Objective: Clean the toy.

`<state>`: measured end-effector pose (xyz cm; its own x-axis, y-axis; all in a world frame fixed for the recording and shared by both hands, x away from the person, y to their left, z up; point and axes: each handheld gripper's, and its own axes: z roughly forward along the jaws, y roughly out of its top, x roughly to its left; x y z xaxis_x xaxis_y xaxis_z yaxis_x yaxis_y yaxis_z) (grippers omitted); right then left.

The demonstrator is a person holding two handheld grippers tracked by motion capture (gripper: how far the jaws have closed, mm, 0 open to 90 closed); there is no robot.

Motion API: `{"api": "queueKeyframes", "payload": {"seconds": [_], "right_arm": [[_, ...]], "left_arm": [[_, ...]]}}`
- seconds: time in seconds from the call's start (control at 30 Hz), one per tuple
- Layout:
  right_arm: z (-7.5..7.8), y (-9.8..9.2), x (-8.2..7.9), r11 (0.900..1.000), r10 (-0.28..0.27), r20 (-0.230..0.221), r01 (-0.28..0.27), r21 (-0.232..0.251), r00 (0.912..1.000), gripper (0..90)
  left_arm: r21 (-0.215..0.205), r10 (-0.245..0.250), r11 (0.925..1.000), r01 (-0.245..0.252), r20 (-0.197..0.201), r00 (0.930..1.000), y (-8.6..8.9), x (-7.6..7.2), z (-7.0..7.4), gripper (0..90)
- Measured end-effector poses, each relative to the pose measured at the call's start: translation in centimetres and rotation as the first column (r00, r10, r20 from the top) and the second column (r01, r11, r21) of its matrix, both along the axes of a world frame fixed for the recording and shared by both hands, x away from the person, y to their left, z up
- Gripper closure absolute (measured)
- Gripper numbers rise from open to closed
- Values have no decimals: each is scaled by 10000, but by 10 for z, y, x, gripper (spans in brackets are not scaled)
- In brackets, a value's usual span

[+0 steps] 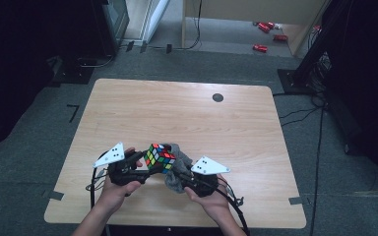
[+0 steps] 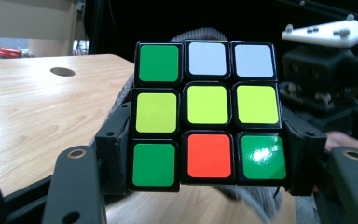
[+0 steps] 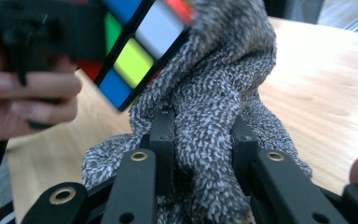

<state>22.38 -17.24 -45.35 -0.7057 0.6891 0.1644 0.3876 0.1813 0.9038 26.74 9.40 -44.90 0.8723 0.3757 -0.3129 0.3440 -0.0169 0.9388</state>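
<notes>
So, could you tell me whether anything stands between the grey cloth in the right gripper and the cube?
Nothing visible does: the grey cloth, clamped in the right gripper, already lies against the cube held by the left gripper.

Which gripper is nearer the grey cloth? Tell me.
Right. The right gripper is clamped on the grey cloth; the left gripper holds the puzzle cube, with the cloth just behind it.

A puzzle cube (image 2: 206, 116) is clamped between the two black jaws of the left tongs (image 2: 205, 158), one jaw pressing each side. Its facing side shows green, white, white on top — three yellow-green squares across the middle — then green, red, green. Grey knitted cloth (image 2: 200, 33) peeks out behind it. The right tongs (image 2: 324, 70) sit beyond, at right. The wooden desk (image 2: 32, 107) stretches left, with a dark round hole (image 2: 62, 71) near its far edge.
</notes>
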Motion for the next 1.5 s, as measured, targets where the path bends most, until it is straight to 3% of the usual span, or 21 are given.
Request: {"api": "queueKeyframes", "payload": {"seconds": [0.13, 0.4, 0.63, 0.77, 0.93, 1.03, 1.33, 1.5], "right_arm": [[1, 0, 0, 9997, 193, 16, -193, -118, 9998, 703], [13, -20, 3, 9983, -457, 381, 442, 390, 9982, 705], [4, -8, 2, 9999, 44, 1, -44, 158, 10000, 704], [4, -4, 1, 9995, 302, 80, -301, -38, 9995, 704], [13, -16, 2, 9996, -158, 408, 149, 223, 9990, 705], [14, -22, 3, 9984, -394, 327, 380, 426, 9987, 705], [3, -6, 2, 9999, 138, -55, -137, 83, 9999, 705], [5, -4, 0, 9996, 291, 95, -290, -69, 9995, 705]], "left_arm": [[49, 155, 9999, -155, 38, 9999, 2, 1, -1, 343], [199, -40, 9998, 37, 165, 9999, -6, -3, -1, 343], [96, 85, 9999, -87, 124, 9999, -3, -3, 0, 343], [37, 239, 9997, -239, 62, 9997, 1, -1, 0, 343], [154, 246, 9996, -244, -100, 9996, 0, 1, -2, 343], [254, 140, 9996, -135, -187, 9997, -5, 0, -3, 343], [138, 402, 9991, -400, -200, 9990, -1, 0, -2, 343], [99, 603, 9981, -601, -211, 9980, 5, 3, -1, 343]]}}
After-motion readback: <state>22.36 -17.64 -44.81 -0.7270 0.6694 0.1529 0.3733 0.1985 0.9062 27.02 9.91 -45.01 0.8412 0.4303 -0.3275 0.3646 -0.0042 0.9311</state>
